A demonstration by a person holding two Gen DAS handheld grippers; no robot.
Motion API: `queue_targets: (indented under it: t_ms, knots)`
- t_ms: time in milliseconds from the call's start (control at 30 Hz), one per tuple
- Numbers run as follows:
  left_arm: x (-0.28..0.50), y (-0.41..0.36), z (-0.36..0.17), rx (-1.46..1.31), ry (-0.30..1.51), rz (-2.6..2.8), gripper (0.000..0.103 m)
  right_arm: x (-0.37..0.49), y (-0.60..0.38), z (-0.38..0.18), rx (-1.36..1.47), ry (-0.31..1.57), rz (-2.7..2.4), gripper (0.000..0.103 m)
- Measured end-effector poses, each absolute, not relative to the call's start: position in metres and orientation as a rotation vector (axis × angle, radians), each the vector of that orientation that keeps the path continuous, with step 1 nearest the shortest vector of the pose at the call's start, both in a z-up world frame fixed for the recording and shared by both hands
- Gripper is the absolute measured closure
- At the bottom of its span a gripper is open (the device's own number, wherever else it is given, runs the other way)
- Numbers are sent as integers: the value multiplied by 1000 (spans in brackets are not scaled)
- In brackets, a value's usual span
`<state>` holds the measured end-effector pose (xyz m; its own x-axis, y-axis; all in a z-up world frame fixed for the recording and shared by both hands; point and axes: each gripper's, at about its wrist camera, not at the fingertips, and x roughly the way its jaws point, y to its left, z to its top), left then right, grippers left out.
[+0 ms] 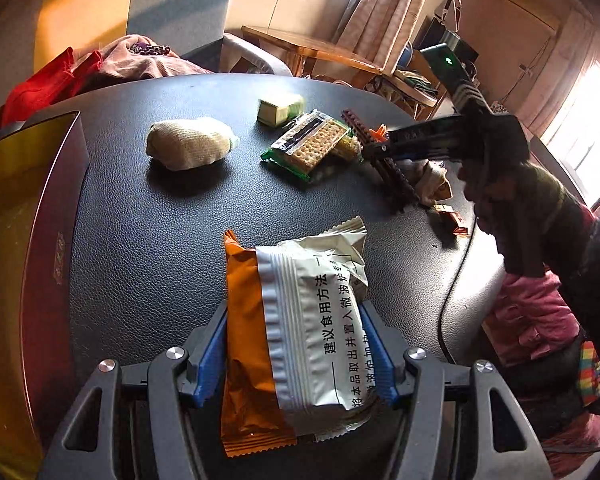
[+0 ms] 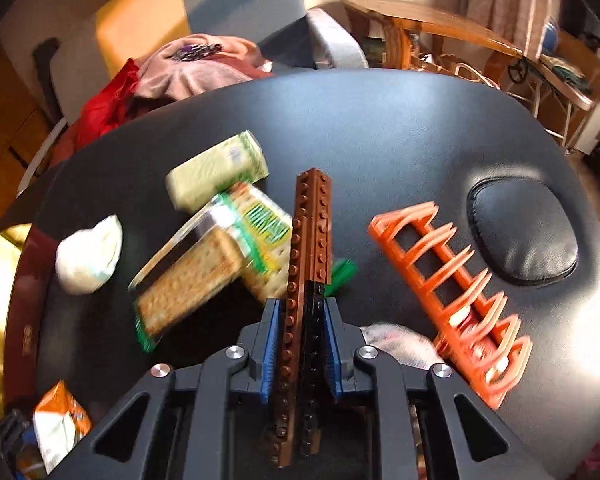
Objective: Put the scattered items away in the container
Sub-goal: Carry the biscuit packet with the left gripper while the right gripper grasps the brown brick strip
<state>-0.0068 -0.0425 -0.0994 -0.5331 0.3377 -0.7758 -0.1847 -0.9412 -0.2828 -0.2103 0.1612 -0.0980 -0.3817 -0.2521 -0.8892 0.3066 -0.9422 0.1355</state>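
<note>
item: brown brick bar [image 2: 310, 236], black brick strip alongside it. held: your right gripper [image 2: 300, 344] was clamped on it, blue pads flat against both long sides, most of the bar sticking out ahead of the jaws. place: beside the cracker packet [image 2: 204, 276], its far end just past that packet's right edge; whether the tip still touched the black tabletop [image 2: 380, 128] could not be told.

item: white and orange snack pouches [image 1: 300, 328]. held: your left gripper [image 1: 296, 360] gripped the pair between its pads, nearer you than the cracker packet, well apart from it.

item: container, a gold-lined box [image 1: 16, 264]. place: far left of the cracker packet, at the table's edge.

still loose near the cracker packet: pale green box [image 2: 216, 168] just behind it, white wrapped bundle [image 1: 190, 142] to its left, orange rack [image 2: 448, 296] to its right.

handling note: you did best to lift the bar straight up before swinging left, since its long free end could sweep the cracker packet. you kept the bar's length in line with the box's long side for the drop. the pouches, being soft, wanted a steady squeeze and a low release.
</note>
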Motion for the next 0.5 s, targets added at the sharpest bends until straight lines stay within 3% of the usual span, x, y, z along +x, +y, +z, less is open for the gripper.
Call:
queue_targets:
  t_ms: [367, 500]
  knots:
    - [2, -43, -98, -1330, -244, 2534, 41, -109, 164, -105, 1499, 7, -2197, 80]
    - [-3, -43, -97, -1347, -252, 2518, 41, -87, 174, -103, 1475, -47, -2213, 64]
